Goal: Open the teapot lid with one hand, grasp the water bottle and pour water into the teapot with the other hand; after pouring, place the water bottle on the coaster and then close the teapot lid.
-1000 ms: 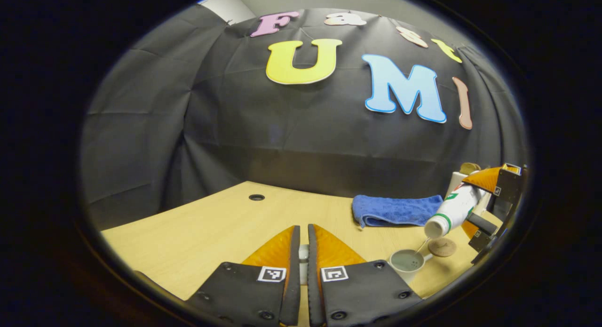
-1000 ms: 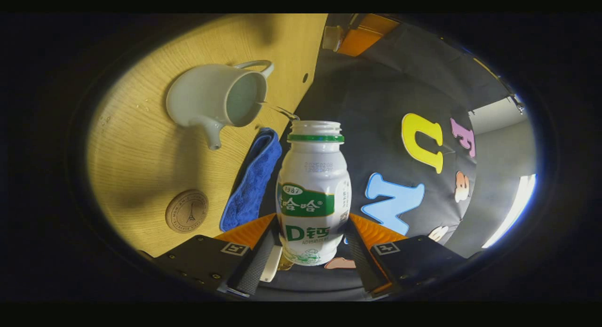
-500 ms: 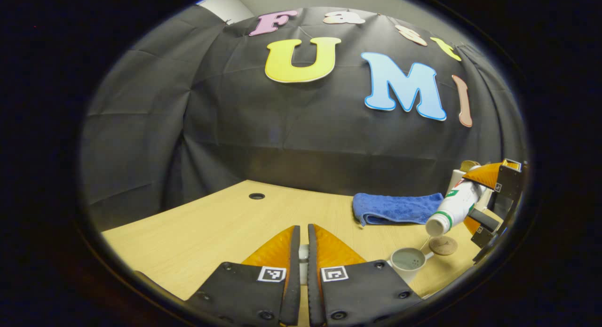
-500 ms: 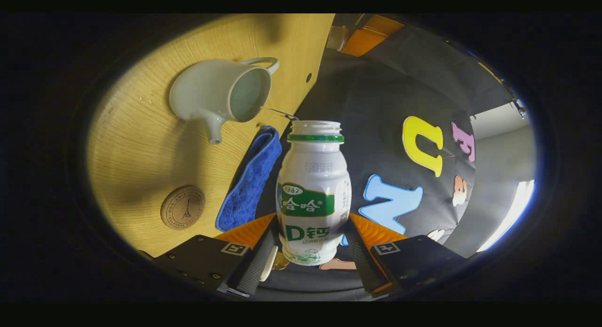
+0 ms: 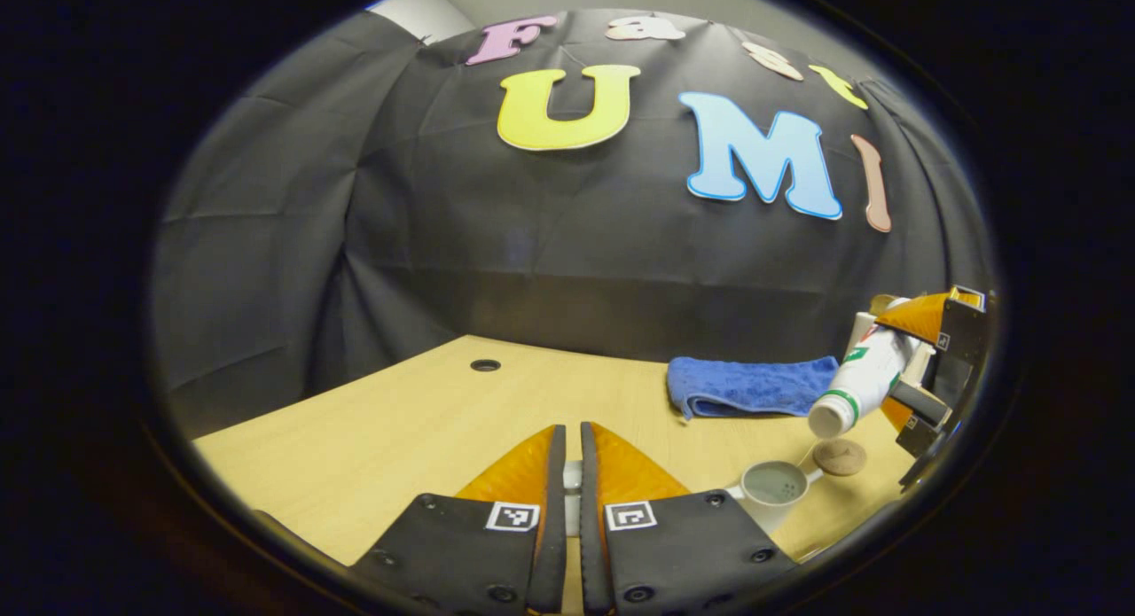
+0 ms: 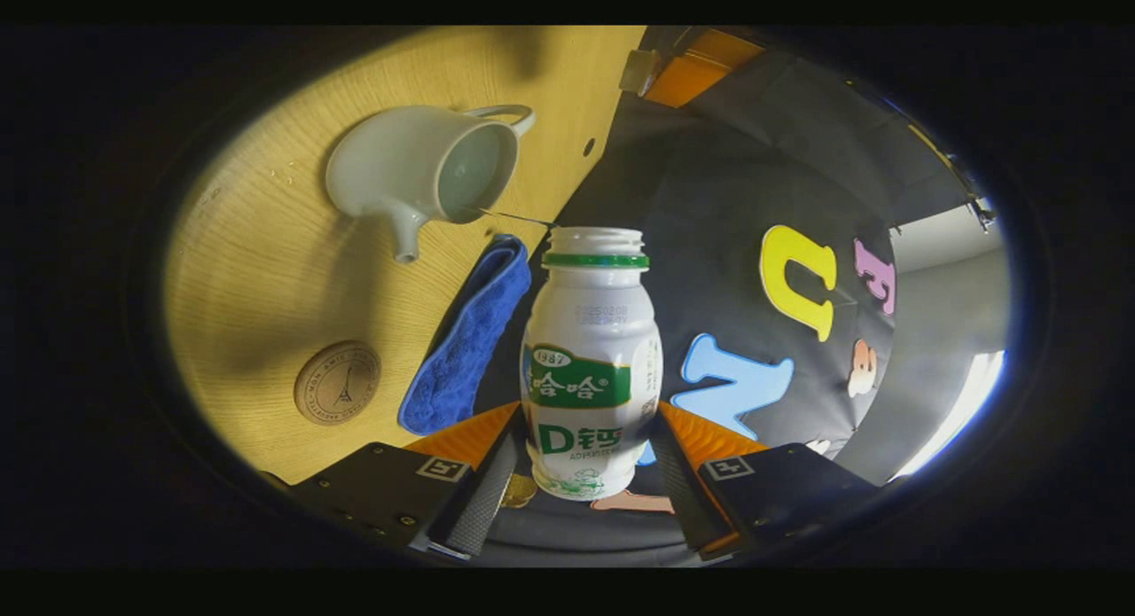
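The wooden table (image 5: 381, 430) carries the teapot (image 6: 417, 168), coaster (image 6: 338, 394) and blue towel (image 5: 749, 385).

White water bottle (image 6: 592, 359) with green label, uncapped, tilts over the open white teapot (image 6: 424, 173); round cork coaster (image 6: 338, 394) lies nearby.

I'm working in a staged recording booth, not a real home or kitchen. A creased black cloth wall (image 5: 550, 244) fills the upper half of the left gripper view, hung straight behind a pale wood-grain counter (image 5: 417, 421) with a round cable hole (image 5: 484, 365), the kind an office desk has. Above the cloth, at the top left of the frame, a strip of plain grey room wall (image 5: 426, 9) shows. In the right gripper view a bright ceiling light (image 6: 962, 403) glows at the right edge.
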`<control>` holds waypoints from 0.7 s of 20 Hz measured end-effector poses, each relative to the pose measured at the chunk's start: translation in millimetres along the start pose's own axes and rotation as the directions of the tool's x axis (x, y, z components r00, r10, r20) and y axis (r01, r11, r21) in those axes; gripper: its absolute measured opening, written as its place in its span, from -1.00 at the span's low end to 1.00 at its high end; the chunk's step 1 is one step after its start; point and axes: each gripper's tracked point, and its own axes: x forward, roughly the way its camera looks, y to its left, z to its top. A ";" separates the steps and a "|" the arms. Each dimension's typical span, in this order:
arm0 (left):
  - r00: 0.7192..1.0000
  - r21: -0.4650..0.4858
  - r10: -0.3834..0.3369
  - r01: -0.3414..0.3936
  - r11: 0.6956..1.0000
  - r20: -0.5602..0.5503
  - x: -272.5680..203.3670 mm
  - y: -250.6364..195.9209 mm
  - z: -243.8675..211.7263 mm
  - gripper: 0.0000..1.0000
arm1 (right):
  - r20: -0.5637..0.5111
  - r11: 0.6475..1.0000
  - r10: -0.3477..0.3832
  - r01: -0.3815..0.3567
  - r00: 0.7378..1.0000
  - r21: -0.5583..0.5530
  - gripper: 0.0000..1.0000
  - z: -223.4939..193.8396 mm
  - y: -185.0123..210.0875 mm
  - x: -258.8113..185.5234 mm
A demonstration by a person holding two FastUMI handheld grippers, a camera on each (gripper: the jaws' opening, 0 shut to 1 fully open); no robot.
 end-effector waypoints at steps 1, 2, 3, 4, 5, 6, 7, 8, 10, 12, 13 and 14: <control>1.000 0.002 0.001 -0.001 1.000 -0.002 -0.2 0.0 -0.6 -0.74 | 0.002 1.000 0.000 0.000 1.000 -0.001 0.60 0.1 -0.1 -0.1; 1.000 0.002 0.002 -0.002 1.000 -0.004 -0.5 0.0 -2.3 -0.74 | 0.002 1.000 0.001 -0.001 1.000 -0.002 0.61 0.0 -0.5 0.2; 1.000 0.003 0.002 -0.002 1.000 -0.004 -0.2 -0.6 -2.2 -0.74 | 0.002 1.000 0.000 0.000 1.000 -0.003 0.61 -0.2 -1.2 0.2; 1.000 0.003 0.003 -0.003 1.000 -0.005 -0.1 -0.7 -3.2 -0.74 | 0.003 1.000 0.001 -0.001 1.000 -0.006 0.61 0.0 -1.2 0.3; 1.000 0.005 0.004 -0.004 1.000 -0.006 0.6 -1.1 -3.5 -0.74 | 0.004 1.000 0.002 -0.002 1.000 -0.010 0.60 0.2 -1.8 -0.2; 1.000 0.006 0.004 -0.004 1.000 -0.007 0.7 -1.2 -4.1 -0.74 | 0.004 1.000 0.001 -0.001 1.000 -0.015 0.61 0.4 -2.8 0.0; 1.000 0.006 0.004 -0.004 1.000 -0.008 0.4 -0.7 -3.5 -0.74 | 0.004 1.000 -0.002 0.002 1.000 -0.020 0.61 0.1 -4.3 -0.8; 1.000 0.005 0.003 -0.003 1.000 -0.008 0.5 -0.7 -4.2 -0.74 | 0.005 1.000 -0.005 0.005 1.000 -0.025 0.61 0.2 -5.4 0.1; 1.000 0.008 0.005 -0.005 1.000 -0.011 0.9 -1.2 -5.9 -0.67 | 0.010 1.000 -0.009 0.010 1.000 -0.028 0.61 0.8 -8.0 0.7; 1.000 0.013 0.009 -0.009 1.000 -0.016 1.7 -0.9 -8.0 -0.74 | 0.015 1.000 -0.013 0.014 1.000 -0.027 0.61 1.1 -10.2 0.6; 1.000 0.012 0.010 -0.009 1.000 -0.017 2.3 -1.0 -7.5 -0.74 | 0.016 0.999 -0.015 0.016 1.000 -0.030 0.61 1.0 -10.9 0.6; 1.000 0.011 0.010 -0.010 1.000 -0.017 1.6 -1.0 -7.7 -0.74 | 0.019 0.999 -0.017 0.018 1.000 -0.034 0.61 1.7 -12.4 1.0</control>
